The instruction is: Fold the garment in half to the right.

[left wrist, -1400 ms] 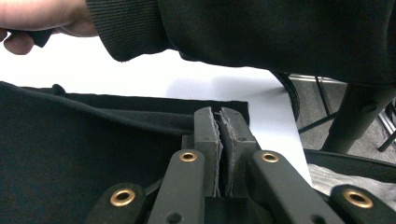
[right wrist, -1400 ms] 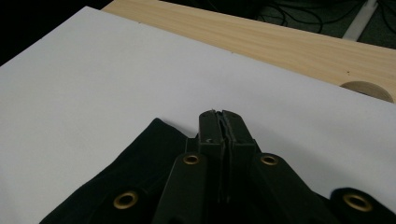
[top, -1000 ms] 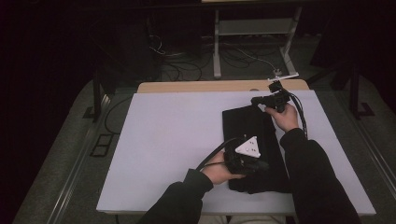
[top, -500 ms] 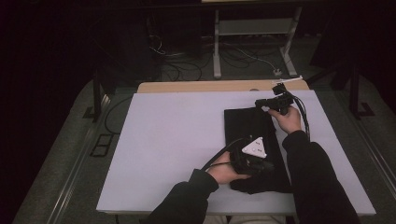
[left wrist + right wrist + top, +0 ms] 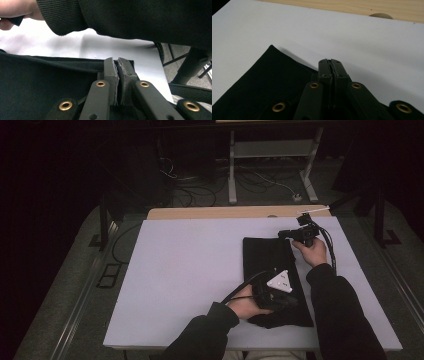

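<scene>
High view: black cloth (image 5: 272, 270) seen right of centre on white table (image 5: 190, 270), folded into tall strip. Left gripper (image 5: 287, 301) held low over cloth's near end, lower centre of frame. Right gripper (image 5: 282, 234) held at cloth's far right corner, upper right.

Left gripper view: jaws pressed together, cloth edge (image 5: 62, 65) pinched between them at centre; sleeve (image 5: 130, 17) seen across top.

Right gripper view: jaws clamped shut at cloth's (image 5: 269, 82) edge, centre; whether cloth is held cannot be told. Wood strip (image 5: 362, 7) seen along top.
</scene>
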{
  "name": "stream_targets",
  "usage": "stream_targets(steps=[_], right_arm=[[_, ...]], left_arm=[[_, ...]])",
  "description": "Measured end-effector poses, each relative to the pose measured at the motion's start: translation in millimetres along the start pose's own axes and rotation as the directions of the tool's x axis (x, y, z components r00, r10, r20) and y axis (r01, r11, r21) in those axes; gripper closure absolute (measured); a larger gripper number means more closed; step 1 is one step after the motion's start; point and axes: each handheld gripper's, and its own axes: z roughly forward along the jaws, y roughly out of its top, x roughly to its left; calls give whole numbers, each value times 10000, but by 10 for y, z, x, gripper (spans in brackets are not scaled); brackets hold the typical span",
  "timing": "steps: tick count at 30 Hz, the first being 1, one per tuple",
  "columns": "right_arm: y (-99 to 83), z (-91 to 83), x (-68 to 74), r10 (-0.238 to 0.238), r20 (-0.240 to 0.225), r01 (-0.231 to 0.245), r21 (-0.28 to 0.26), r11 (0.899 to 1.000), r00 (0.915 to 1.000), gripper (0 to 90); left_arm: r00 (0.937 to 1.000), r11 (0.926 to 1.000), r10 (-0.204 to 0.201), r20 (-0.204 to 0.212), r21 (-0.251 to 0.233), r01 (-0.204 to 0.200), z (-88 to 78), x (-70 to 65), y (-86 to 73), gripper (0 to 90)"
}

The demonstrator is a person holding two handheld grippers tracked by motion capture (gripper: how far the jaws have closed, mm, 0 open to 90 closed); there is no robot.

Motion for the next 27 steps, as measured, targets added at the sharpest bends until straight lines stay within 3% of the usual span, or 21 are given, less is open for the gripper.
stream_targets(steps=[8, 12, 15, 21, 24, 27], right_arm=[[-74, 1, -61, 279, -34, -279, -20, 9996, 9996, 838], [-102, -46, -113, 774, 87, -774, -66, 9970, 9970, 739], [-123, -129, -125, 843, 194, -839, -205, 9963, 9962, 659], [-149, -308, -94, 747, 340, -732, -425, 9964, 9966, 443], [-170, -396, -74, 470, 36, -468, -398, 9981, 9989, 341], [-189, -475, -44, 364, 45, -361, -502, 9981, 9993, 247]], left_arm=[[10000, 10000, 26, -15, 89, -25, 54, 4, 5, 845], [10000, 9999, -67, -23, 113, 67, 79, 6, 11, 845], [9999, 9999, -114, -30, 92, 114, 96, 0, 19, 846], [10000, 9998, -2, 11, 207, 1, 148, -26, 60, 847], [10000, 9995, 55, -10, 312, -55, 167, -25, 81, 847], [10000, 9995, 23, -22, 312, -22, 185, -14, 109, 847]])
